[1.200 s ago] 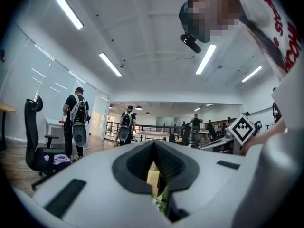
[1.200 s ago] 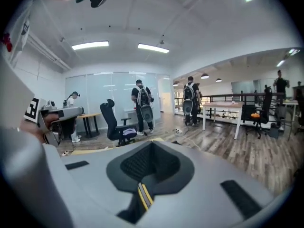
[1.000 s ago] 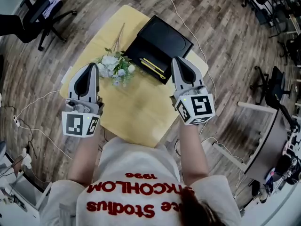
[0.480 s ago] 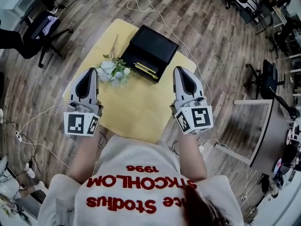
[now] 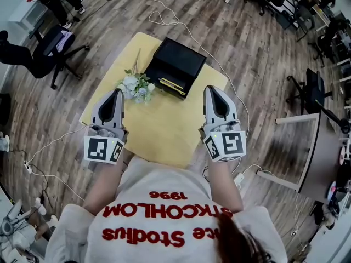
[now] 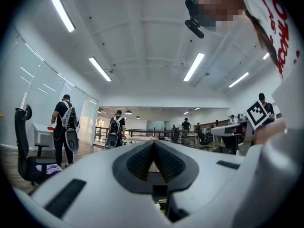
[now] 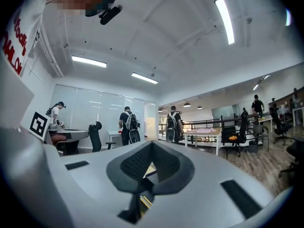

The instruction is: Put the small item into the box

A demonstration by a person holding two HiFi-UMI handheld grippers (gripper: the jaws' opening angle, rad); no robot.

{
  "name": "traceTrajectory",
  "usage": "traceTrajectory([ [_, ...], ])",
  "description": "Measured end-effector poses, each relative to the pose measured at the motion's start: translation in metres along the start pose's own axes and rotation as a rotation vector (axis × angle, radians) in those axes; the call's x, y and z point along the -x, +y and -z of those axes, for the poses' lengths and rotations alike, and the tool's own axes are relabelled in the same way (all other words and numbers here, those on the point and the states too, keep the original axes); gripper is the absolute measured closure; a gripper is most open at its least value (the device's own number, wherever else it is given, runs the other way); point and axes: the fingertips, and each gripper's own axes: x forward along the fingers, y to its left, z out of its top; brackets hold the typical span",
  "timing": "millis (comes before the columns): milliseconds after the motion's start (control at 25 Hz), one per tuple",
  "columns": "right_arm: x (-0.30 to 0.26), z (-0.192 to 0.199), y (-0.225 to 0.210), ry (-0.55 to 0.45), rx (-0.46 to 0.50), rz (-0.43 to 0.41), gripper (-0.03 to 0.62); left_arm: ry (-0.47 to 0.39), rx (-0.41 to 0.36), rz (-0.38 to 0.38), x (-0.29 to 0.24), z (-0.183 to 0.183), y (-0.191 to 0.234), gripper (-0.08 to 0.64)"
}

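In the head view a yellow table (image 5: 159, 127) stands on a wooden floor (image 5: 258, 64), and on its far half sits an open black box (image 5: 176, 64). A slim gold-coloured item (image 5: 173, 85) lies in the near part of the box. A bunch of artificial flowers (image 5: 134, 86) lies just beside the box's left side. The left gripper (image 5: 117, 95) and the right gripper (image 5: 213, 91) are held over the near half of the table, well apart from each other and short of the box, both pointing away from the person in the white shirt (image 5: 164, 218). A white cable (image 5: 184, 22) runs across the floor past the table. In the left gripper view the jaws are pressed together at the tip with nothing between them; beyond them two people with backpacks (image 6: 64, 122) stand in an office under ceiling light strips (image 6: 195, 66), and the right gripper's marker cube (image 6: 258, 114) shows at the right edge. In the right gripper view the jaws likewise meet with nothing gripped, and the left gripper's marker cube (image 7: 39, 124) shows at the left.
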Motion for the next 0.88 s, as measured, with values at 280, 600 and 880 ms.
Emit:
traceTrajectory([
  [280, 0.011, -0.004, -0.005, -0.007, -0.006, 0.024, 0.589, -0.019, -0.001, 0.017, -0.001, -0.007, -0.005, 0.554],
  [600, 0.017, -0.007, -0.005, -0.001, -0.009, 0.044, 0.589, -0.022, 0.002, 0.020, 0.001, -0.008, 0.000, 0.554],
  [880, 0.015, -0.006, -0.004, -0.012, -0.008, 0.048, 0.589, -0.023, 0.006, 0.022, 0.001, -0.003, 0.002, 0.555],
])
